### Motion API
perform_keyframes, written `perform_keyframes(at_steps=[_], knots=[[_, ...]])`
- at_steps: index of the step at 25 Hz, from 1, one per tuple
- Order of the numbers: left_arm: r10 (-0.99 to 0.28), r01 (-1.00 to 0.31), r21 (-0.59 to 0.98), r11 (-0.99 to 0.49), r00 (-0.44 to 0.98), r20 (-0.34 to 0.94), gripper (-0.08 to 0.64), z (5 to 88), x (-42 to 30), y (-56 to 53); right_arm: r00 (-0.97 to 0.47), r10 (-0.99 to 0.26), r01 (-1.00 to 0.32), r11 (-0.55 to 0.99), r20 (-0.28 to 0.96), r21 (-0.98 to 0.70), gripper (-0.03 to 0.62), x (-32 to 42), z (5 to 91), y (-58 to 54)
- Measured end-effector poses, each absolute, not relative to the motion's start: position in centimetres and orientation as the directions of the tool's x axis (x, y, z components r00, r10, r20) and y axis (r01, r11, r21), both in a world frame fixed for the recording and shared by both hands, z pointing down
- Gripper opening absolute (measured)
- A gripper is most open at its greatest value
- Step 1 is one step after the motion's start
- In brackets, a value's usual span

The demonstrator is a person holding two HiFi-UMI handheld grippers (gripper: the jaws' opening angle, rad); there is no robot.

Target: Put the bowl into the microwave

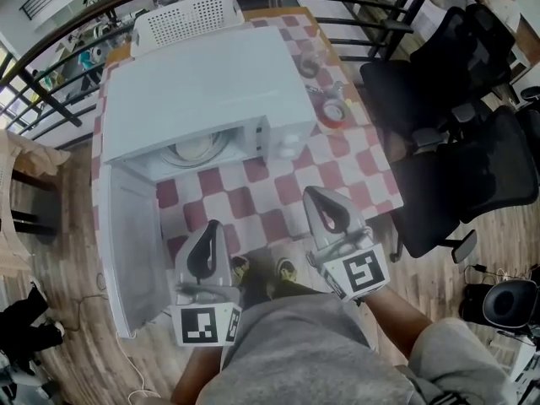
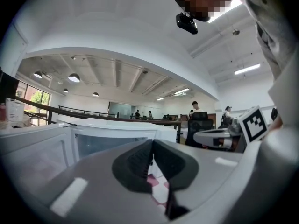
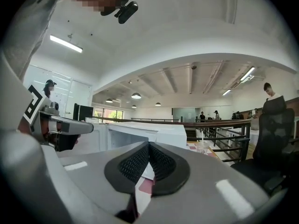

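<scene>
A white microwave (image 1: 202, 91) is set on a worktop (image 1: 253, 201) covered with a red-and-white chequered cloth. Its door (image 1: 126, 251) is swung fully open toward the near left edge of the worktop. Inside the open cavity a white bowl (image 1: 201, 148) is seen, resting on the floor of the oven, just behind the front opening; only its near part is shown under the top of the casing.

The left hand-held gripper (image 1: 207, 241) is held over the near edge of the worktop, just right of the open door, pointed toward the microwave. In the left gripper view its jaws (image 2: 152, 146) are pressed together along their length, with nothing between them. The right hand-held gripper (image 1: 325, 209) is held beside it, nearer the right edge of the worktop, and well apart from the microwave front. In the right gripper view its jaws (image 3: 148, 148) are likewise clenched on nothing, pad against pad. Both are clear of the bowl and of the door.

A white perforated basket (image 1: 190, 15) is placed behind the microwave. Two rolls of tape (image 1: 333, 112) lie on the cloth to the right of the oven. Black office chairs (image 1: 456, 142) stand on the wooden floor (image 1: 67, 226) beside the worktop.
</scene>
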State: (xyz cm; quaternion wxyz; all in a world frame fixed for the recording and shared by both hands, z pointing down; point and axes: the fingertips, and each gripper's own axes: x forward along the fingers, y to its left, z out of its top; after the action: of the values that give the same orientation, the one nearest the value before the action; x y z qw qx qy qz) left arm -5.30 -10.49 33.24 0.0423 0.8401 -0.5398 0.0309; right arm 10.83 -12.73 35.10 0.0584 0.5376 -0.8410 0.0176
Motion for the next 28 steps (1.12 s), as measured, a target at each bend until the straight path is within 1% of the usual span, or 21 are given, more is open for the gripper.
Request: perform_keyframes(at_steps=[15, 28], knots=[[-0.905, -0.91, 0.008, -0.414, 0.412, 0.104, 0.012, 33.0, -1.2, -7.3, -0.451, -0.887, -0.892, 0.451, 0.1, -0.029, 0.0, 14.9, 34.5, -8.9], [-0.917, -0.924, -0.016, -0.382, 0.376, 0.131, 0.012, 33.0, 0.0, -5.8, -0.495, -0.865, -0.869, 0.492, 0.086, -0.05, 0.0, 16.3, 34.4, -8.4]])
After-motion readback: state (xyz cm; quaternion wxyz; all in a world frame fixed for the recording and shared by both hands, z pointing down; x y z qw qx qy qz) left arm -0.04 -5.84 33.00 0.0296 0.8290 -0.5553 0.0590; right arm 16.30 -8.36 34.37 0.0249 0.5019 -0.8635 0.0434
